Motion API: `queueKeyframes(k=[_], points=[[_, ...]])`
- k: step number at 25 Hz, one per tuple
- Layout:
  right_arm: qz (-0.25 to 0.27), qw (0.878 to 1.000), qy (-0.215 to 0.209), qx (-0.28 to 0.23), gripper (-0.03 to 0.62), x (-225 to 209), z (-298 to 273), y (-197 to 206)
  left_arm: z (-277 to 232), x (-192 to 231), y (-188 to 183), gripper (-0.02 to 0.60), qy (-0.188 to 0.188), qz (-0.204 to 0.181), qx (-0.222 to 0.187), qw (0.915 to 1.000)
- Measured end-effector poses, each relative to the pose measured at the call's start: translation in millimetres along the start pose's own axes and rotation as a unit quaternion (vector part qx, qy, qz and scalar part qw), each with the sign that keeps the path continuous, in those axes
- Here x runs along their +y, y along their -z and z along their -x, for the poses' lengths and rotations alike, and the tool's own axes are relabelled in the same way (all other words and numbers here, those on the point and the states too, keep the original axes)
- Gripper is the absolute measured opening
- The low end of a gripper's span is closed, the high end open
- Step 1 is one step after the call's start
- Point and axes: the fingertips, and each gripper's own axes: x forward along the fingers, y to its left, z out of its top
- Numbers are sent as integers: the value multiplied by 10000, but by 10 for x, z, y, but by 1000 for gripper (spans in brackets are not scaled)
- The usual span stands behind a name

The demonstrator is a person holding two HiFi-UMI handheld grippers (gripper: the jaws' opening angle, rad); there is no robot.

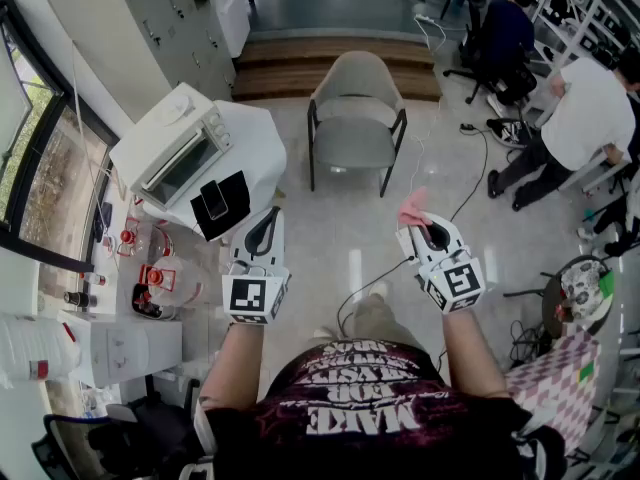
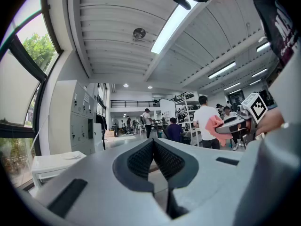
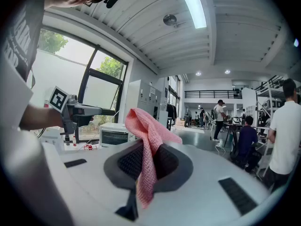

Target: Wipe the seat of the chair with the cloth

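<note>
**Item: pink cloth**. Pinched in the right gripper, whose jaws are closed on a narrow fold. Most of the cloth flops loose above the jaws and a short tail hangs below.

**Item: left gripper**. Jaws shut tip to tip, with nothing between them. Held up on the near left, level with the right one.

**Item: chair**. Grey, on the far side of the floor and well apart from both grippers. Its seat is bare and no wiping is under way.

**Item: cable**. Loops across the floor between the person and the chair.

**Hazards, as I judge them:**
- The pinch is narrow, so dragging the cloth across the seat could pull it out of the jaws.
- The loose upper flap may bunch up instead of lying flat.
- The cable could snag a foot on the walk over.
- A hard push could shift the chair.
</note>
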Motion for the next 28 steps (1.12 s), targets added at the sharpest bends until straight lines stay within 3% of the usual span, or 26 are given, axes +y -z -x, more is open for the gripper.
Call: queueKeyframes(k=[5, 17, 28], points=[[256, 9992, 15, -298, 29, -288, -403, -148, -425, 95, -118, 3, -8, -207, -363, 9991], [-179, 9997, -13, -159, 31, -620, -731, 97, -847, 112, 131, 3, 119, -193, -19, 9997], [-317, 9991, -273, -70, 31, -1142, -1288, 159, -1557, 285, 238, 3, 21, -178, 247, 9995]])
